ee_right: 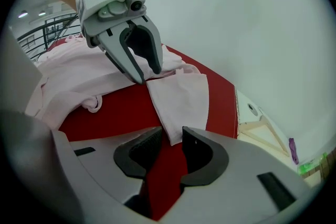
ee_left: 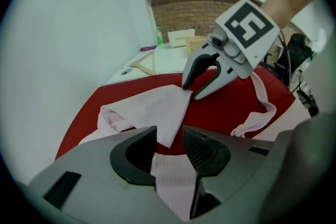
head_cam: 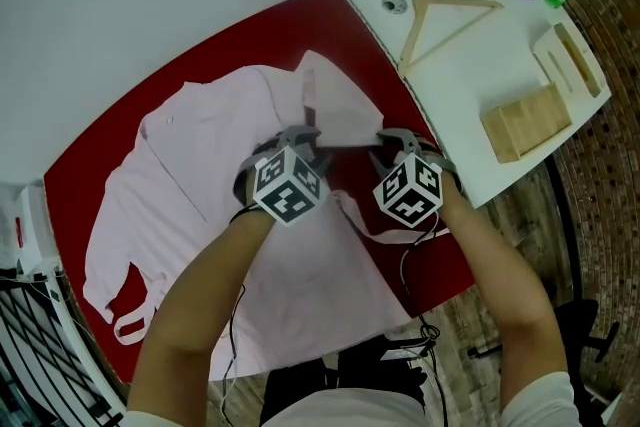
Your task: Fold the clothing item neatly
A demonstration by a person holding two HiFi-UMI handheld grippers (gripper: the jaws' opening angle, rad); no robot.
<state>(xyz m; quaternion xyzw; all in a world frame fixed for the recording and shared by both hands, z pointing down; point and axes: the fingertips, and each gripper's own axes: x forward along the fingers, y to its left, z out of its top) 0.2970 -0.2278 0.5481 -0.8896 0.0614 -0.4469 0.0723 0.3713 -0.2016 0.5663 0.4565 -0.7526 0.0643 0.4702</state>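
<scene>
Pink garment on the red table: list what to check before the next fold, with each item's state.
1. Left gripper free of cloth: ok, jaws apart, pink garment loose between them.
2. Right gripper free: ok, jaws apart at the flap's corner.
3. Flap laid down: ok, corner resting on the red table.
4. Strap tucked in: not ok, it trails across the table.
5. Sleeve at the left folded: not ok, spread out.
6. Creases under the flap: cannot tell.
</scene>
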